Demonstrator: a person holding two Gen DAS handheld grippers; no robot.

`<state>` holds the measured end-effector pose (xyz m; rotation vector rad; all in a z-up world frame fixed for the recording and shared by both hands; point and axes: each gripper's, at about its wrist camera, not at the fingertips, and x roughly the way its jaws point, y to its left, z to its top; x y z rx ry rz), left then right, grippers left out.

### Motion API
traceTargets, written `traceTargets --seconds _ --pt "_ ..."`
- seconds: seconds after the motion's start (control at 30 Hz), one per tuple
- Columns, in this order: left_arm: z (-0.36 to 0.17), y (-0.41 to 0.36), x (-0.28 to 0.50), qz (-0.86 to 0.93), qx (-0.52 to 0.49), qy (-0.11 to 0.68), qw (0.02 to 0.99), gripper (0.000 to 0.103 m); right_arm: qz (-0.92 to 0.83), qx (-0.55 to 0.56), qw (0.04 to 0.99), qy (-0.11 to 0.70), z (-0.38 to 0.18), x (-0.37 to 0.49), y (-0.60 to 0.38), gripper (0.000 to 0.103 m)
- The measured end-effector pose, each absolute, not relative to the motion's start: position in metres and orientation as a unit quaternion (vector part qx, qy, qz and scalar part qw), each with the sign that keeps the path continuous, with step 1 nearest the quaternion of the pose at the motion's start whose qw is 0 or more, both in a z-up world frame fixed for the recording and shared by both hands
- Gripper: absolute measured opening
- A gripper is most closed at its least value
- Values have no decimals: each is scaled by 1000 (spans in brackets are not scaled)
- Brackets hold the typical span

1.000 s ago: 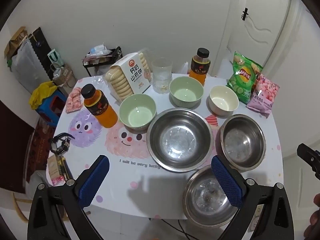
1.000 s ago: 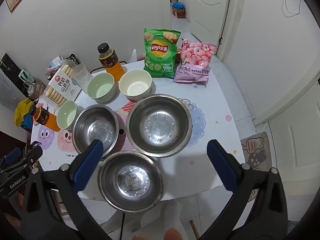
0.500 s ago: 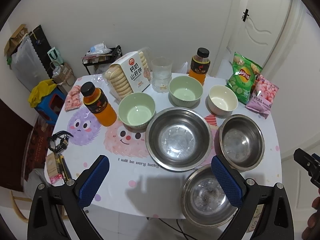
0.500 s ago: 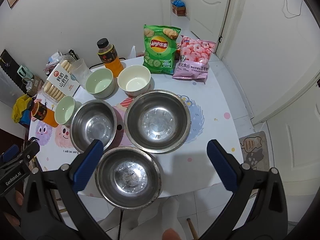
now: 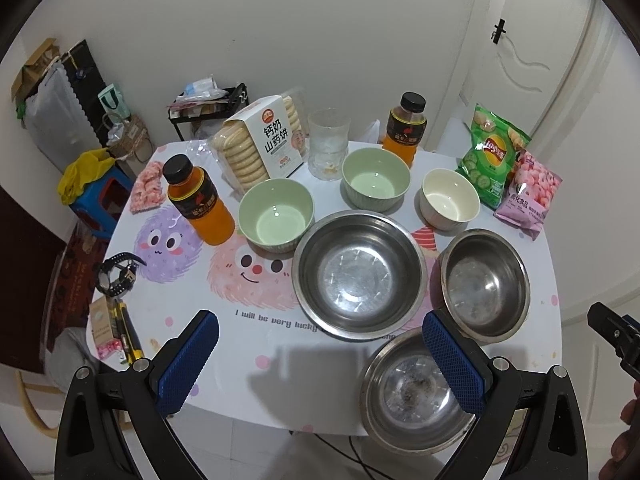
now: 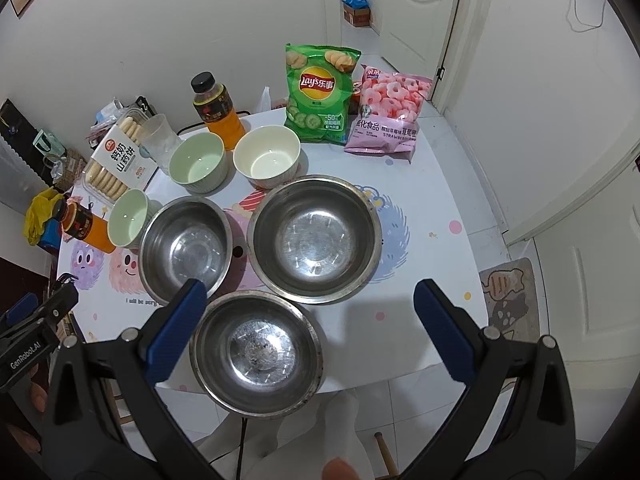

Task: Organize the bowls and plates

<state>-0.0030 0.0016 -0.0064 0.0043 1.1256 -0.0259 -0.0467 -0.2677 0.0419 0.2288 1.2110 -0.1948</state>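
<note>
Near steel bowl [image 5: 412, 394] partly hidden behind right pad of left jaws. Left steel bowl [image 6: 185, 249] clipped by left pad of right jaws. Biscuit box [image 6: 116, 160] far left, half behind glass [image 6: 160, 141]. Bottle labels too small to read.

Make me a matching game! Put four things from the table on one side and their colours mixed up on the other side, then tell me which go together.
Things:
1. chip bag
2. snack bag with rings
3. big bowl in the middle
4. drink bottle at the back

Colours:
A. orange drink, black cap
B. shiny silver metal
C. green
D. pink

Pairs: 1-C, 2-D, 3-B, 4-A
</note>
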Motion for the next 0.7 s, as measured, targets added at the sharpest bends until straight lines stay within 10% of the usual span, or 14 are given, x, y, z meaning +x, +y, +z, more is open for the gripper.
traceTargets --seconds 0.7 --pt "-9 -3 1 -16 5 535 844 103 -90 108 809 570 39 -45 -268 103"
